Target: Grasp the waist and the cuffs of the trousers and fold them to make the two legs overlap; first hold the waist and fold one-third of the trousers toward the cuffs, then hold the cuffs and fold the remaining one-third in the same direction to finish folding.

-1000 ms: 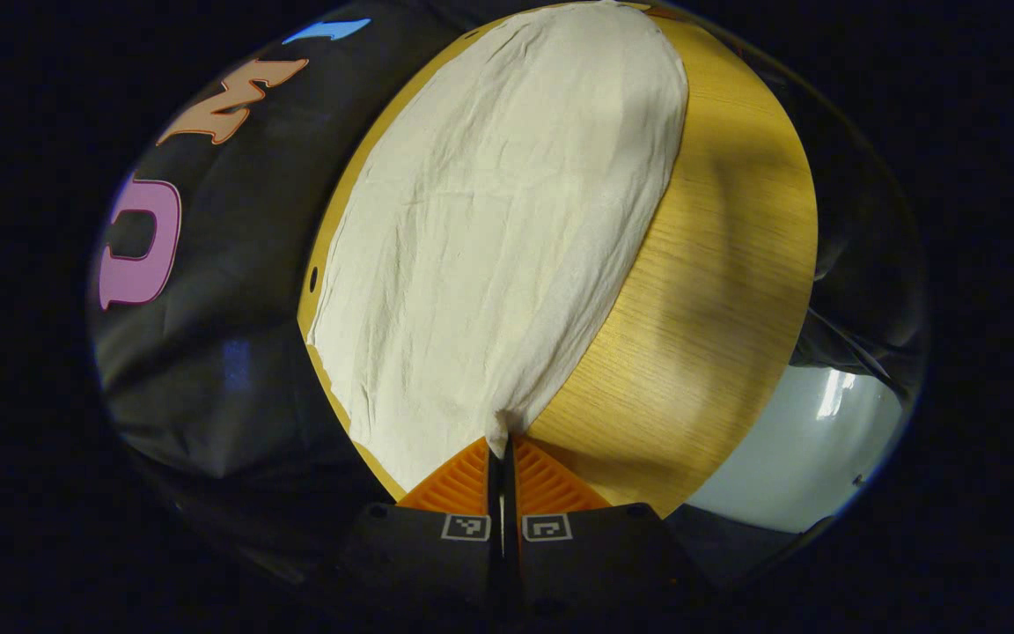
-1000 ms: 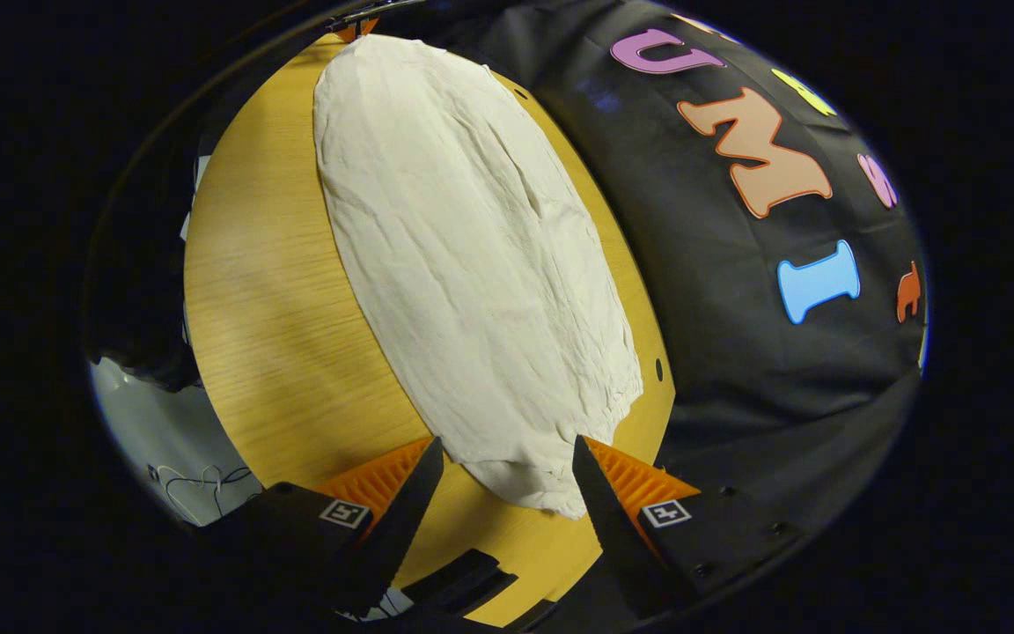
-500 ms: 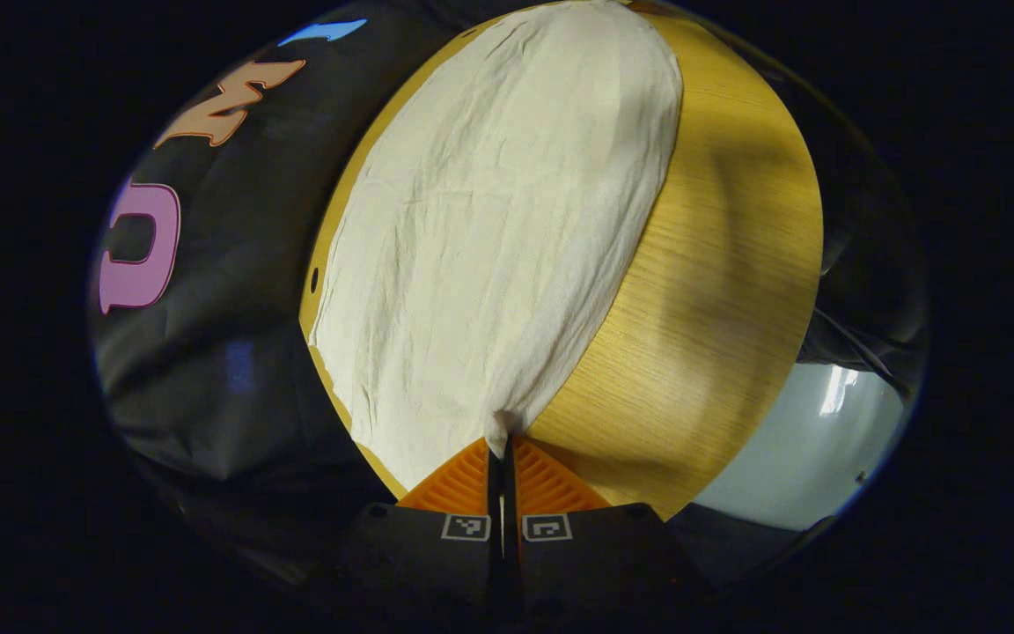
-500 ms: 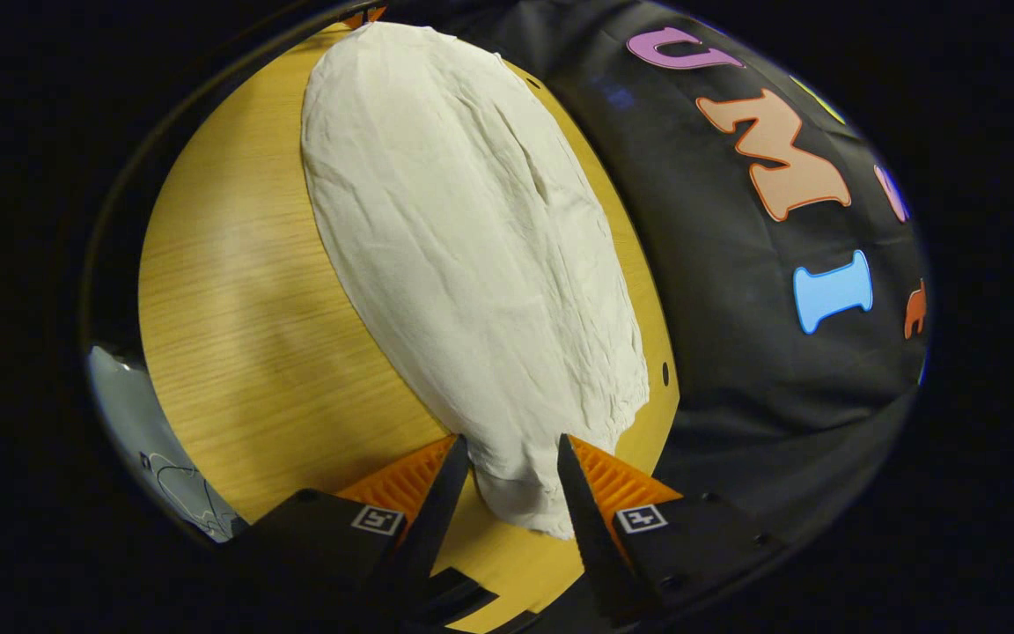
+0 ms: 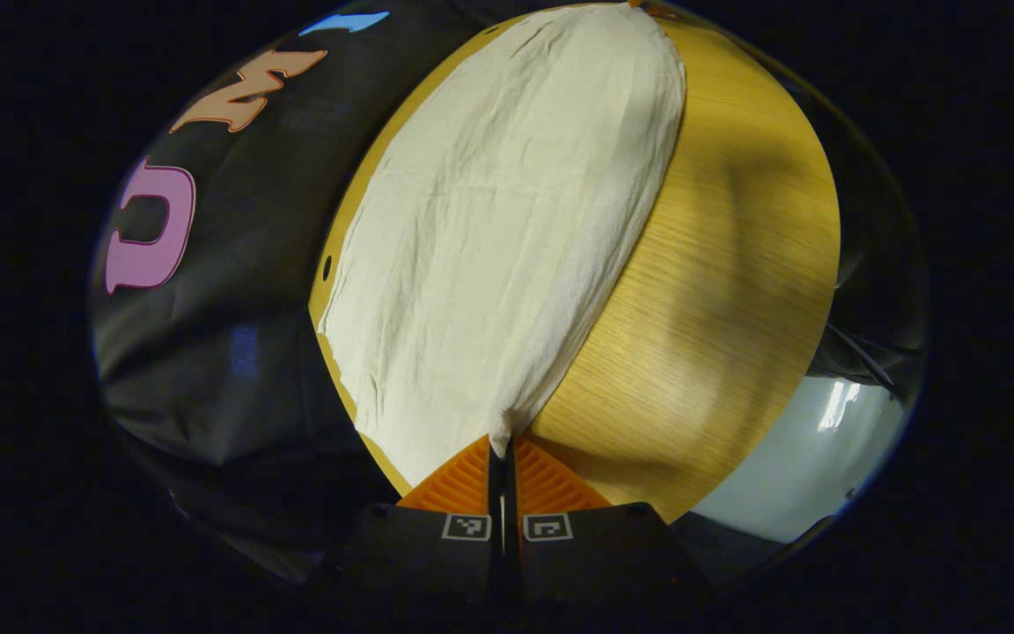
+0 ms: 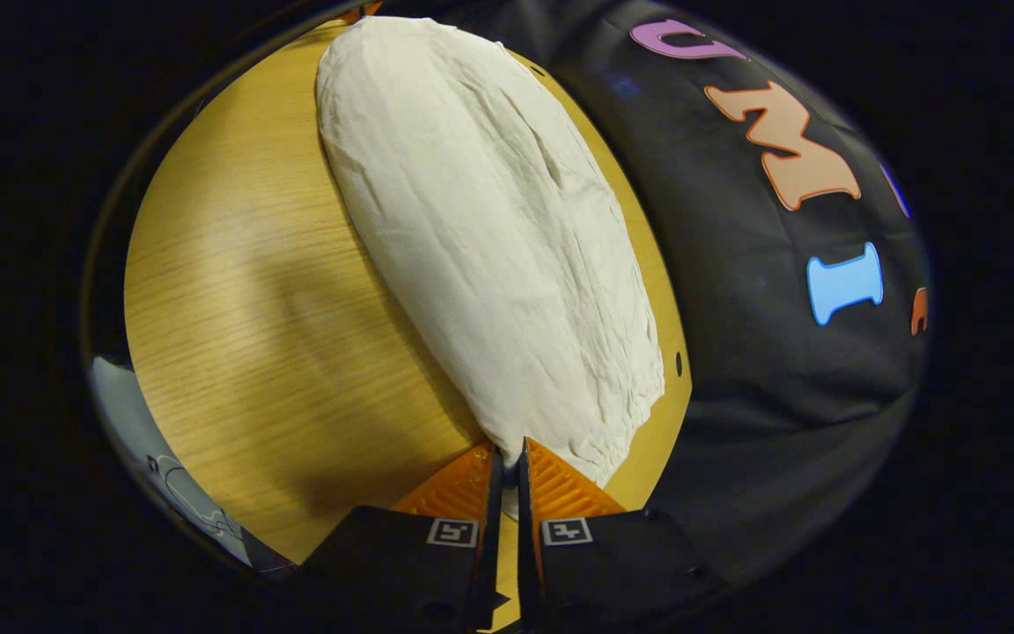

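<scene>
Crinkled matt cloth trousers (image 5: 507, 238), wood-grain table (image 5: 736, 291)

The left gripper (image 5: 502, 451) had its jaws closed on a corner of the cream trousers (image 5: 507, 229), which lay flat along the wooden desk (image 5: 718, 291).

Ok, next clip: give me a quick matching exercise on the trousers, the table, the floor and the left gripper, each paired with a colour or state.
Things:
1. trousers
2. table
3. floor
4. left gripper

Colour or state:
A. pale grey and glossy
B. shut on a corner of cloth
C. cream, creased, lying flat
D. yellow wood grain

Pairs: 1-C, 2-D, 3-A, 4-B
</scene>
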Tool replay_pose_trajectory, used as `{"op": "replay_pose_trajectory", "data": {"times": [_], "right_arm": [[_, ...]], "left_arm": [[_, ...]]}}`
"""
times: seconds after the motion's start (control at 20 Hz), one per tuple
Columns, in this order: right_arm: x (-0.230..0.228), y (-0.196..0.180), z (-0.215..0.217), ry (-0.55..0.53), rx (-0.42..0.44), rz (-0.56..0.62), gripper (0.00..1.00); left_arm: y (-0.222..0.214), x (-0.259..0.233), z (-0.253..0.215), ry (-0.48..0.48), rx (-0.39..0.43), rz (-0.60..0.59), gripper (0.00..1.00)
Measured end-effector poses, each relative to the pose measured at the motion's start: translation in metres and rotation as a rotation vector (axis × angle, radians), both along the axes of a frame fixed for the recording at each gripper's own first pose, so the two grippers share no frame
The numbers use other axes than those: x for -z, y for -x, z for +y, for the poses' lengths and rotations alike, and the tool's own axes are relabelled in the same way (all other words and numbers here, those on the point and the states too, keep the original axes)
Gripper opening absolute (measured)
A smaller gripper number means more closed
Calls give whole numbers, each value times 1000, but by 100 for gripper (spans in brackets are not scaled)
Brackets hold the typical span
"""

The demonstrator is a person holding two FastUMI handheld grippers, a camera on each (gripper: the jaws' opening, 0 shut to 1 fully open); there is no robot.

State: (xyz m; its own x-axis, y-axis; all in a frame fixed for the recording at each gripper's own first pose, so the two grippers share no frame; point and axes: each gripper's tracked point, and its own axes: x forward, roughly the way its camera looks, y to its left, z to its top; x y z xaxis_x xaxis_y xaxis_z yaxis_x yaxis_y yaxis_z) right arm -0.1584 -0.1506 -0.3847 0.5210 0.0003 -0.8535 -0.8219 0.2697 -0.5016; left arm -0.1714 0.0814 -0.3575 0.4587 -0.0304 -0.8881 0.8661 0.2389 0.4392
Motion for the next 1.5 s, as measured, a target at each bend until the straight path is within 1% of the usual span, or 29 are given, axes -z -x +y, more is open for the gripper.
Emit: {"op": "replay_pose_trajectory", "data": {"times": [0.1, 0.15, 0.4, 0.45, 0.5, 0.65, 0.8, 0.95, 1.0, 1.05, 1.1, 1.2, 1.5], "right_arm": [[-11, -6, 5, -11, 7, -23, 5], [-17, -12, 6, -23, 13, -40, 8], [-50, -46, 9, -90, 75, -129, 7], [-57, -56, 11, -104, 76, -148, 5], [-60, -64, 12, -115, 74, -164, 7], [-70, -86, 16, -151, 75, -193, 7], [-76, -106, 20, -165, 84, -212, 7], [-82, -129, 26, -178, 123, -246, 7], [-83, -138, 26, -171, 138, -259, 5], [-82, -146, 25, -167, 160, -264, 7], [-83, -153, 28, -174, 180, -273, 5], [-86, -170, 34, -178, 203, -291, 7], [-89, -215, 45, -184, 268, -344, 7]], "left_arm": [[-18, -10, 0, 5, -16, -30, 0], [-27, -17, 1, 5, -33, -51, 0], [-68, -45, -4, 2, -112, -142, 0], [-77, -47, -4, -3, -126, -155, 0], [-82, -47, -5, -8, -141, -168, 0], [-100, -52, -8, -6, -179, -209, 0], [-122, -67, -11, 1, -214, -251, 0], [-144, -76, -20, 38, -232, -275, 0], [-152, -79, -23, 46, -221, -285, 0], [-163, -79, -27, 50, -209, -296, 0], [-175, -79, -29, 53, -203, -304, 0], [-196, -81, -34, 89, -204, -318, 0], [-247, -79, -39, 178, -263, -342, 0]]}}
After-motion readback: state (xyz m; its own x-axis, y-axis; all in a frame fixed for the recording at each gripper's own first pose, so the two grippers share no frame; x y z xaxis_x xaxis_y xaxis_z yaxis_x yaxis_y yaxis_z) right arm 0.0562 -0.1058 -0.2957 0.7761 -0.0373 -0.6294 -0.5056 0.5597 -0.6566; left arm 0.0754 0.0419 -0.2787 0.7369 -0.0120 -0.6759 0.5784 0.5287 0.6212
